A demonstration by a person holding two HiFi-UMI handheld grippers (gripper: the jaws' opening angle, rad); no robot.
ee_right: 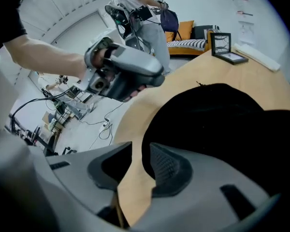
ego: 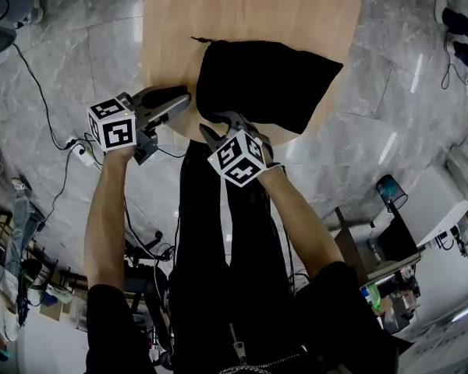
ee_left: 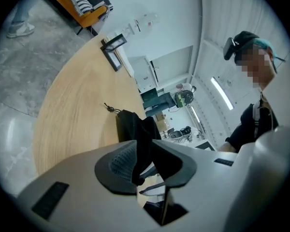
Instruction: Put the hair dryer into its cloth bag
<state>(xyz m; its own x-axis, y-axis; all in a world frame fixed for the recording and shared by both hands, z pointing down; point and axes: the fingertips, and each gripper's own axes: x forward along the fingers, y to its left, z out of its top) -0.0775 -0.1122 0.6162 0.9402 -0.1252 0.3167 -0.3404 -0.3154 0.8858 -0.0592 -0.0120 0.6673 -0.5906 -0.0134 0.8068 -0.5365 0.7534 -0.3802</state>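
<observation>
Wooden table [ego: 242, 6] beneath black cloth bag [ego: 265, 84]

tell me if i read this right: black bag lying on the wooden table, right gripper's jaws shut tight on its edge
Not quite. The black bag does lie on the wooden table, but the right gripper is not shut on its edge. The right gripper view shows its jaws standing apart with bare table between them and the bag's edge just beside one pad.

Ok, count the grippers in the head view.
2. The left gripper points at the left end of the black cloth bag; the right gripper is at its near edge.
</observation>
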